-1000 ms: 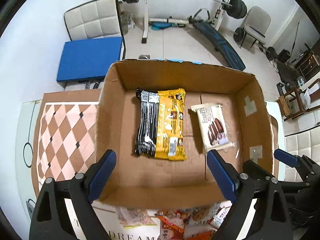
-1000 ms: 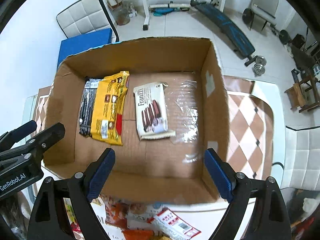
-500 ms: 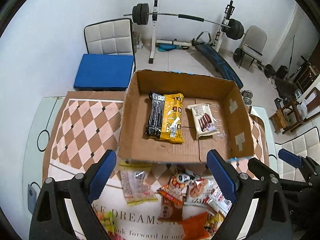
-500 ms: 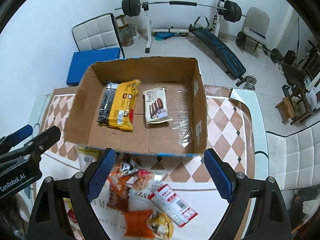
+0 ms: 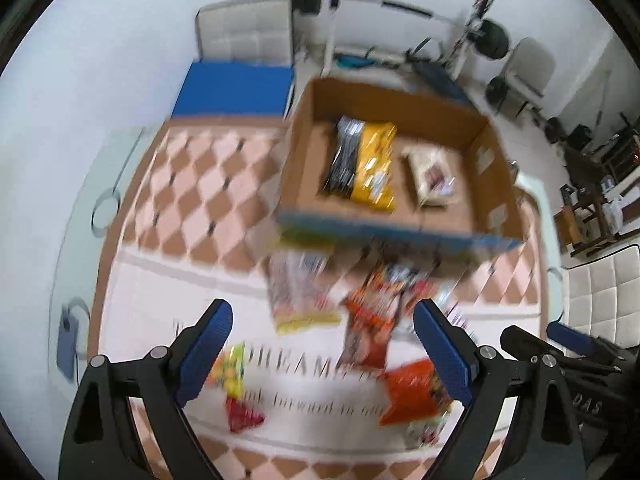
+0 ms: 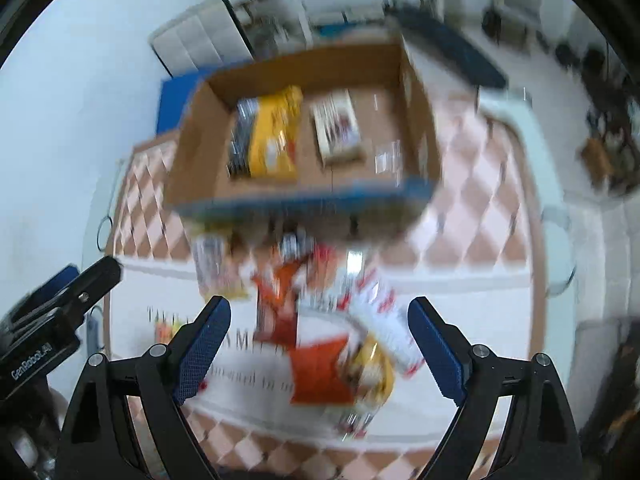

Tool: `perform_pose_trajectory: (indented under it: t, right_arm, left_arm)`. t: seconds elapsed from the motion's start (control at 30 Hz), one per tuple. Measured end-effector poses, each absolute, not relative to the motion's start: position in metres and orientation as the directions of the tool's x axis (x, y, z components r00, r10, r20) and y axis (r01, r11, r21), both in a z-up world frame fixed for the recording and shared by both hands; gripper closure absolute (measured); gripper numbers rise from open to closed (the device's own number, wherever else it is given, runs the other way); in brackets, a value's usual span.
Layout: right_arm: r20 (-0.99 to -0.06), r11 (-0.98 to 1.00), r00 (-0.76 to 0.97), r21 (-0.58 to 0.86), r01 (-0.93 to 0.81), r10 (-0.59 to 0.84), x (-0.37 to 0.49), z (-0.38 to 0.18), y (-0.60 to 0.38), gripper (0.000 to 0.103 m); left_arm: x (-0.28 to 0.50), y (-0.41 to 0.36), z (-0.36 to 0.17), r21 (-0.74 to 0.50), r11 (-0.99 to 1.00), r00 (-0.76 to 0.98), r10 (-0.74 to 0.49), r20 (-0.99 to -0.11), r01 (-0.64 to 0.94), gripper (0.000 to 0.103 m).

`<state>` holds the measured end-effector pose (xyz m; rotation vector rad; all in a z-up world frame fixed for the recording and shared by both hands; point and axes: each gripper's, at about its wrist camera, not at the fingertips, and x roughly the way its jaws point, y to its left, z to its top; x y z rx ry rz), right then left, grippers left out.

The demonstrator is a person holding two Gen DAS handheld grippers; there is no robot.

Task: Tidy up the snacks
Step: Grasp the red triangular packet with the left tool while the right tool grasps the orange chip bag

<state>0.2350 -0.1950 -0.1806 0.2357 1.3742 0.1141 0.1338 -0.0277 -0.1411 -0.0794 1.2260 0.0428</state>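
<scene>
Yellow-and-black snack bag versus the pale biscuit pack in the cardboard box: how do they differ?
The yellow-and-black snack bag is larger and lies left; the pale biscuit pack is smaller, to its right, apart from it. Both lie flat on the floor of the cardboard box.

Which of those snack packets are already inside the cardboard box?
Two: the yellow-and-black packet and the pale biscuit packet, side by side on the floor of the cardboard box. The other packets lie loose on the table in front of it.
</scene>
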Motion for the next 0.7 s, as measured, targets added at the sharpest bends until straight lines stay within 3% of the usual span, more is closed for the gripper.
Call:
perform_pose_trajectory:
  t: [0.17, 0.47, 0.5, 0.53, 0.57, 0.7]
  right_arm:
    - [-0.965, 0.957, 0.001, 0.262, 0.125, 0.264, 0.212, -0.258, -0.186, 0.01]
    - [-0.968, 0.986, -0.198, 0.142, 0.089, 0.157, 0.197, -0.352, -0.147, 0.012]
    - [-0.97, 0.99, -0.204, 0.119, 0.073, 0.131, 0.197, -0.354, -0.143, 0.015]
    - [-0.969, 0.991, -0.213, 0.116, 0.062, 0.127, 0.197, -0.357, -0.138, 0.031]
    - [-0.963, 0.991, -0.235, 0.121, 0.062, 0.132, 0.196, -0.361, -0.134, 0.04]
    - [-0.948, 0.992, -0.293, 0.112, 0.053, 0.123, 0.19, -0.376, -0.124, 0.046]
  left_arm:
    - [0.095, 0.009, -0.203, -0.015, 0.985, 0.172, 0.015, -0.985, -0.173, 0.01]
    - [0.068, 0.089, -0.277, -0.015, 0.931, 0.002, -0.016, -1.0, -0.366, 0.01]
    - [0.07, 0.097, -0.283, -0.01, 0.925, -0.014, -0.016, -1.0, -0.38, 0.01]
    - [0.068, 0.105, -0.293, -0.017, 0.915, -0.032, -0.033, -0.999, -0.402, 0.01]
    - [0.069, 0.112, -0.3, -0.023, 0.908, -0.045, -0.046, -0.998, -0.418, 0.01]
    - [0.066, 0.132, -0.323, -0.035, 0.883, -0.079, -0.081, -0.994, -0.469, 0.01]
